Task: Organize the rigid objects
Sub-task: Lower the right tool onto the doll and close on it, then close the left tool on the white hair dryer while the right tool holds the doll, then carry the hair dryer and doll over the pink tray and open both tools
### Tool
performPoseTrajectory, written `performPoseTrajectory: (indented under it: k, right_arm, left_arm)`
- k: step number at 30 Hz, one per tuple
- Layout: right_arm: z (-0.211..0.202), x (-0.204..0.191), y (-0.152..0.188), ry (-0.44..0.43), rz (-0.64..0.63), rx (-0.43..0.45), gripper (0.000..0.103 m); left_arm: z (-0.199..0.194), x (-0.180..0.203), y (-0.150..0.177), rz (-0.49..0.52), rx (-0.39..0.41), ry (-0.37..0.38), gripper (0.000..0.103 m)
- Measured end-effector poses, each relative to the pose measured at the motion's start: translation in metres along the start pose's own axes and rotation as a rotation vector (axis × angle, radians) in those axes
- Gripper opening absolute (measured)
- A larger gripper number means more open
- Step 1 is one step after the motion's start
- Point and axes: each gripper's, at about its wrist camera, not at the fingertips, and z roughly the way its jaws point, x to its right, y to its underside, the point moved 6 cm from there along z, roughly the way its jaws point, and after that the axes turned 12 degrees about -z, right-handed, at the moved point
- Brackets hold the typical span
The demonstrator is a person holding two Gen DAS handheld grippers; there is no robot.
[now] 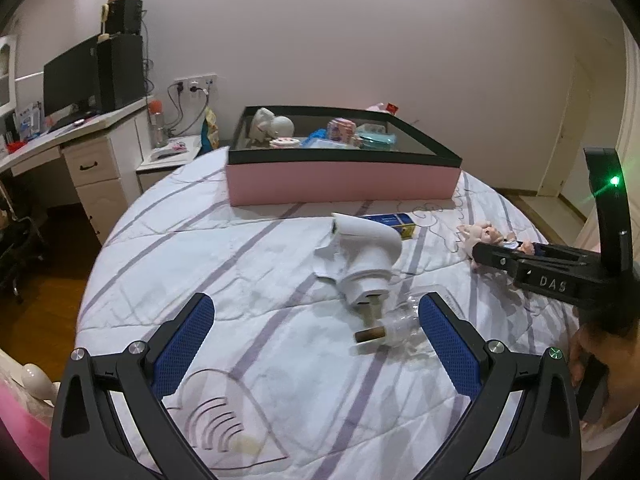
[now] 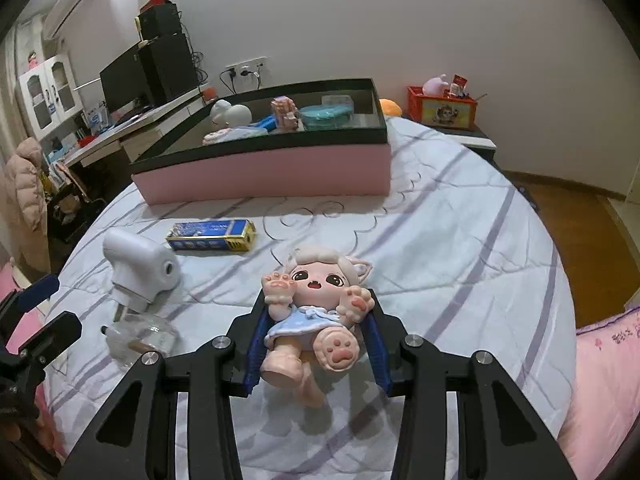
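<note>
Two grippers work over the quilted bed (image 2: 460,240), and only the right gripper (image 2: 316,332) has anything in it: its blue pads (image 2: 256,344) press on the flanks of a small doll figure (image 2: 316,304) with a pale head, raised paws and a light blue dress. The figure lies on its back between the jaws, legs pointing toward the camera, just above the quilt or resting on it; which of the two cannot be told. It looks like hard moulded vinyl, so it is probably light and stiff, with a glossy skin that could slide under a weak pinch. The torso, where the pads sit now, seems the soundest place to hold; the thin arms, ears and feet stick out and would likely twist or snag if taken instead.

The left gripper (image 1: 316,340) hangs released, jaws spread wide, with nothing between them. Ahead of it lie a white plastic device (image 1: 360,256) and, touching its base, a clear glass bottle (image 1: 400,320) with a cork. The glass is the fragile, slippery piece and probably wants a grip across its body rather than the neck.

A blue carton (image 2: 212,234) lies flat nearby. The pink box (image 2: 264,176) at the far side of the bed already holds several things and is the likely destination.
</note>
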Motion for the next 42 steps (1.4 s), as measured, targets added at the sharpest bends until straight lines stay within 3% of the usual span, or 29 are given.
performPoseTrajectory:
  k: [15, 16, 19, 23, 25, 26, 27, 38, 42]
  right_arm:
    - [0.003, -0.004, 0.002, 0.006, -0.017, -0.007, 0.046]
    - [0.003, -0.003, 0.002, 0.006, -0.017, -0.007, 0.046]
    - [0.003, -0.003, 0.002, 0.009, -0.02, -0.008, 0.046]
    - [0.003, -0.003, 0.002, 0.007, -0.017, -0.008, 0.046]
    - [0.003, -0.003, 0.002, 0.008, -0.017, -0.009, 0.046]
    - [0.003, -0.003, 0.002, 0.008, -0.017, -0.01, 0.046]
    - [0.003, -0.002, 0.002, 0.008, -0.017, -0.01, 0.046]
    - [0.002, -0.003, 0.002, 0.02, -0.029, -0.008, 0.046]
    - [-0.004, -0.006, -0.005, 0.019, -0.031, 0.017, 0.044]
  left_arm:
    - [0.053, 0.036, -0.016, 0.024, -0.103, -0.088, 0.103]
    - [0.055, 0.036, -0.015, 0.024, -0.107, -0.103, 0.101]
    - [0.064, 0.031, -0.01, 0.017, -0.142, -0.126, 0.08]
    - [0.069, 0.027, -0.008, -0.012, -0.169, -0.093, 0.059]
    - [0.069, 0.028, -0.008, -0.011, -0.167, -0.093, 0.058]
    - [0.068, 0.028, -0.008, -0.009, -0.158, -0.091, 0.046]
    - [0.065, 0.03, -0.009, -0.005, -0.147, -0.082, 0.043]
    - [0.04, -0.004, -0.007, -0.024, -0.112, -0.15, 0.043]
    - [0.029, -0.013, -0.009, -0.047, -0.099, -0.141, 0.043]
